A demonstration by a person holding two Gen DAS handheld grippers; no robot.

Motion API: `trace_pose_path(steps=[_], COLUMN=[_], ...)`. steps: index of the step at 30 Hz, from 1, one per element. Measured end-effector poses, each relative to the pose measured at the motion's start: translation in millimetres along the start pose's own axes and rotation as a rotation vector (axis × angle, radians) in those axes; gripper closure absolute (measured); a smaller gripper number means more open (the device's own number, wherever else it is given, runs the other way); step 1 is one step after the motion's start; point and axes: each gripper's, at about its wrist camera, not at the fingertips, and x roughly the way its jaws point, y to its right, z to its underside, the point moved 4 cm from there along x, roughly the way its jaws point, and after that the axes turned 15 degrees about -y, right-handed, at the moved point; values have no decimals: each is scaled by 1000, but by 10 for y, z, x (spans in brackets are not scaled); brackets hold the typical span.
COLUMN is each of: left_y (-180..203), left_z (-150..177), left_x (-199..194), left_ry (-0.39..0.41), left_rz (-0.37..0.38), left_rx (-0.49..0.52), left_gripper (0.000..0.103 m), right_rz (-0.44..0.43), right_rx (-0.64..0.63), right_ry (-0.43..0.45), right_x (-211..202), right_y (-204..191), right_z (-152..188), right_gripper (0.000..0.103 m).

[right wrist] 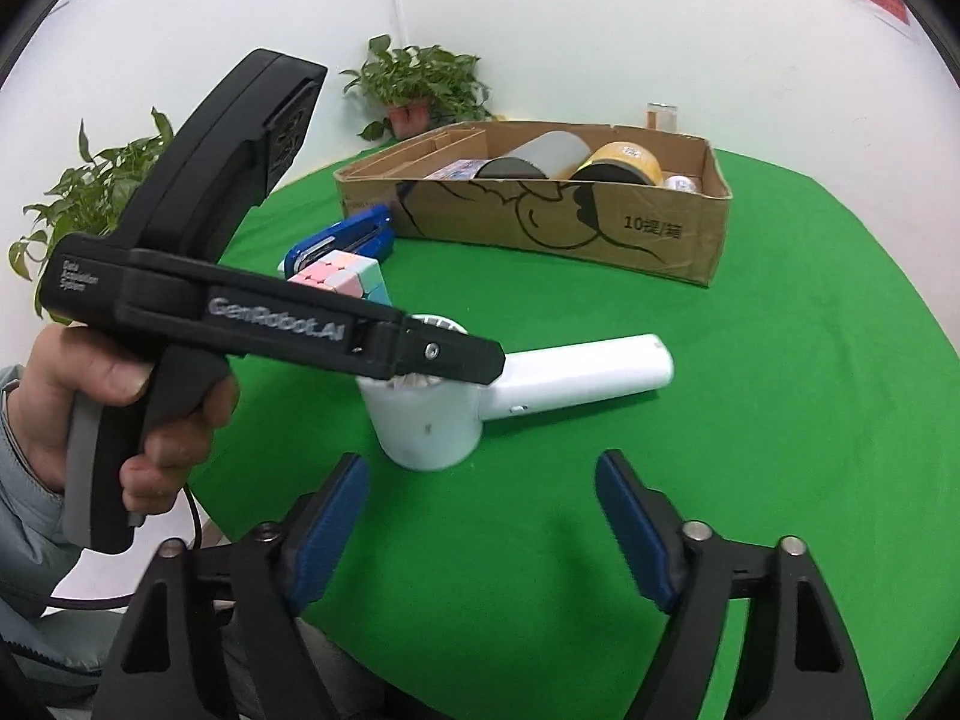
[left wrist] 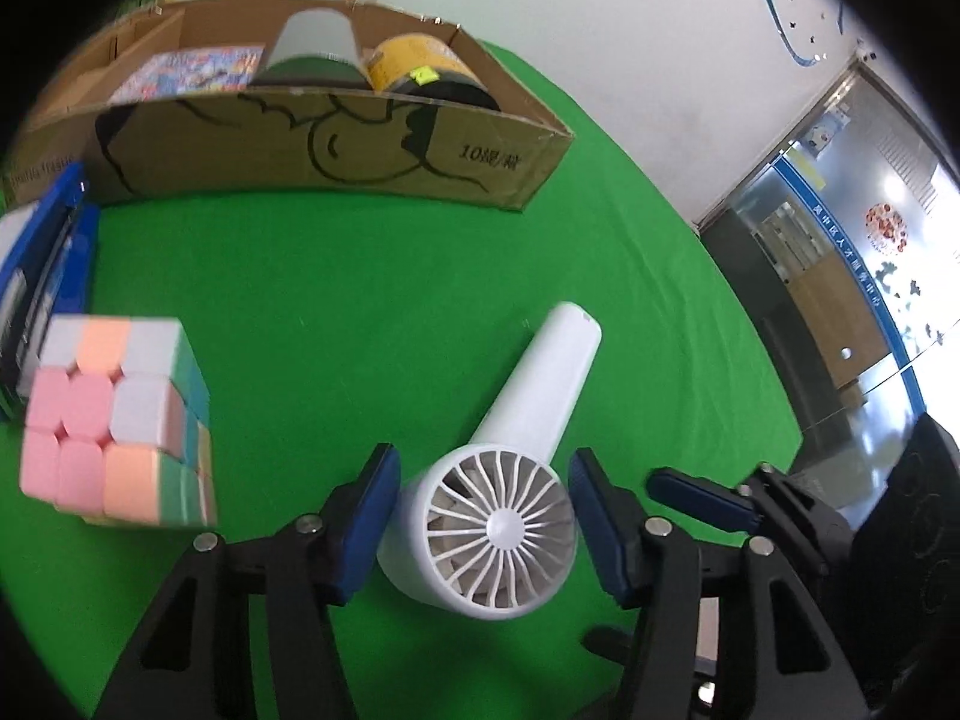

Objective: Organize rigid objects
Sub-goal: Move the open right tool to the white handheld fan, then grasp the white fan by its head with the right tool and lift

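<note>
A white handheld fan [left wrist: 498,516] lay on the green worktop [left wrist: 360,276], its round head between the blue pads of the left claw [left wrist: 483,525], handle pointing away to the far right. The left wrist view showed the left pad against the fan's housing and a gap at the right pad, so the claw stood part-open, not gripping. That view alone showed a pastel puzzle cube [left wrist: 114,420] near left, large and blurred, with a blue stapler [left wrist: 42,264] behind it and a glass door at the right edge.

The right wrist view showed the right claw [right wrist: 483,516] open over bare cloth, nothing between its pads, the fan [right wrist: 516,390] just beyond. Only there appeared the person's hand [right wrist: 120,414] around the left claw's black handle, a grey sleeve, and two potted plants [right wrist: 420,90] by the wall.

Both views took in the cardboard box [right wrist: 600,228] at the far side, holding a yellow tape roll [right wrist: 624,162] and a grey roll [right wrist: 540,156].
</note>
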Motion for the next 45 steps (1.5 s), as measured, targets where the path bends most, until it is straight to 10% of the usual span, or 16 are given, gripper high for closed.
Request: trace_pose_path(steps=[12, 20, 27, 36, 45], left_y=[66, 124, -126, -177, 120], left_z=[200, 132, -24, -166, -437], left_x=[410, 263, -87, 69, 390], left_ry=[-202, -138, -14, -44, -112], left_rz=[452, 326, 212, 211, 234], left_rx=[-235, -153, -179, -197, -152], left_gripper=[47, 46, 46, 46, 46], right_rz=[-43, -38, -301, 71, 66], right_rx=[77, 97, 268, 209, 155], right_ry=[-54, -65, -55, 51, -16], right_x=[201, 229, 341, -100, 19], right_y=[69, 162, 377, 767, 570], right_z=[7, -64, -244, -214, -49], right_gripper=[45, 50, 50, 22, 33])
